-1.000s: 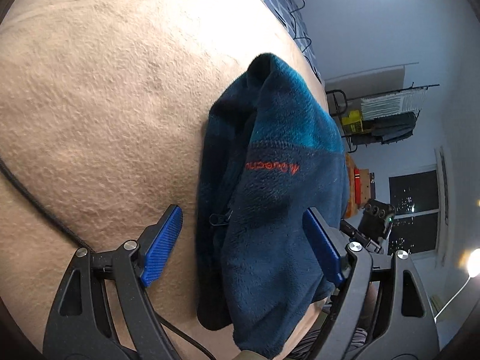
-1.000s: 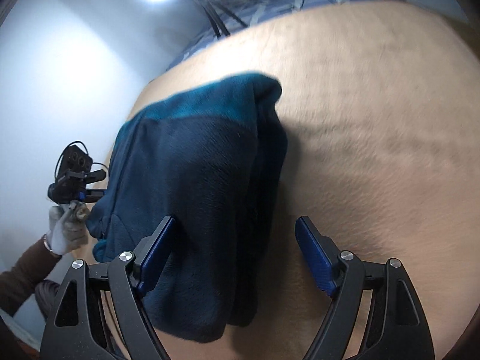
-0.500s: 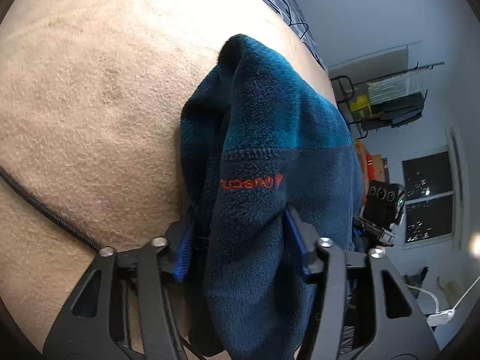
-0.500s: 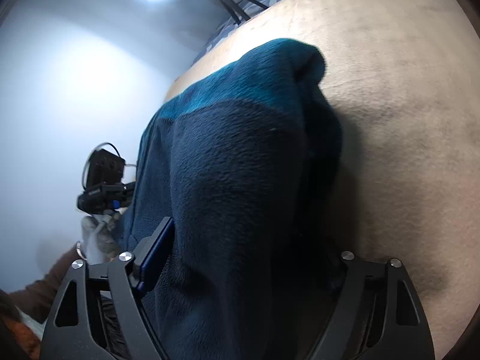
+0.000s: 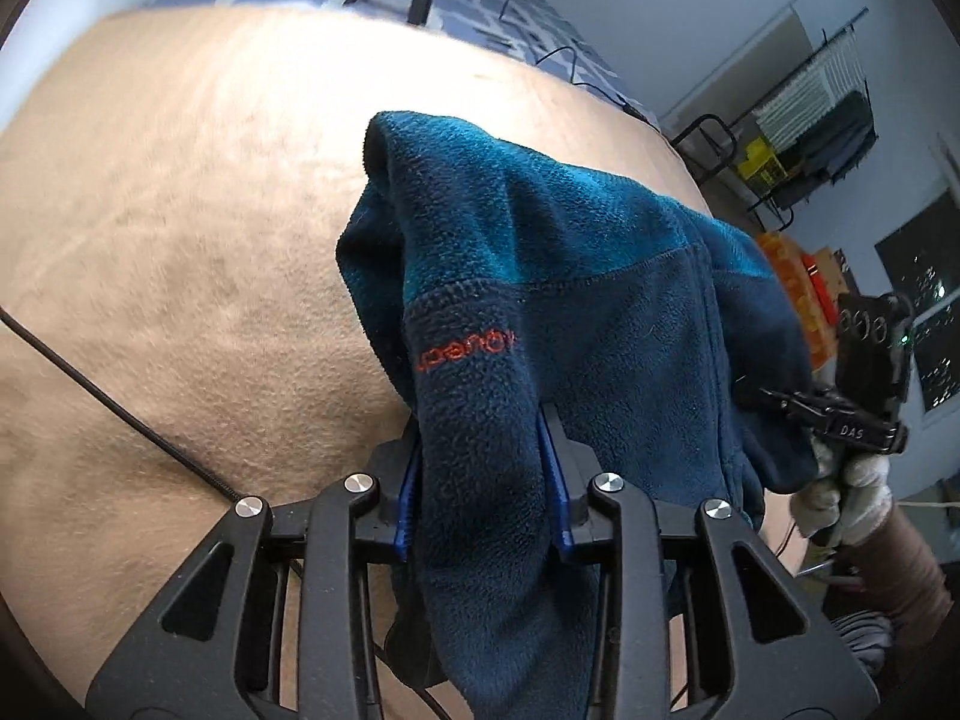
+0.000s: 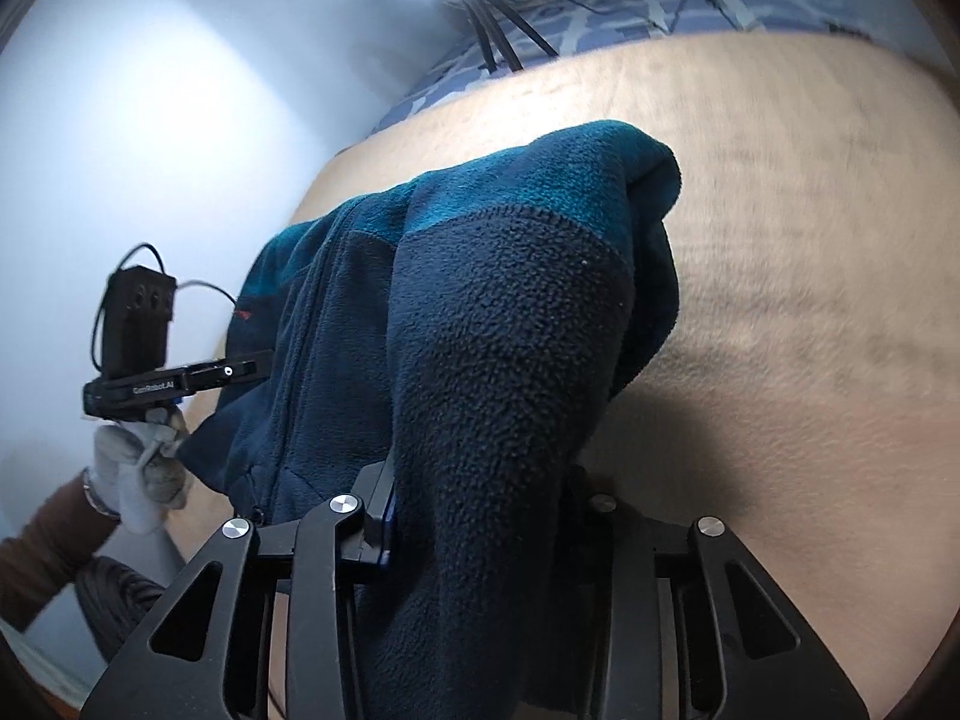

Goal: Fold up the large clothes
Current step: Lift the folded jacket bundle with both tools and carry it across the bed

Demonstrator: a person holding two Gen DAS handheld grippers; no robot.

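My left gripper [image 5: 483,486] has its blue fingers [image 5: 409,495] closing on a thick fold of the dark blue fleece jacket [image 5: 570,312], the cloth bunched between them just below the orange chest lettering [image 5: 465,351]. My right gripper [image 6: 480,510] is likewise closing on the opposite bunch of the same fleece; its left finger [image 6: 384,516] presses the pile, while the other is buried under the cloth. I judge both grips seated but bulky, each holding several layers rather than one clean edge. The garment hangs slack between the two grippers, its teal shoulder band draped forward onto the beige bed cover [image 5: 180,240]. For a sound fold I would keep the two grips level with each other, draw them apart until the slack goes out of the span, and lay the far end down first. Risks noted: the layers slipping unevenly from the fingers, and the black cable [image 5: 120,402] lying on the cover beside my left gripper snagging the hem.
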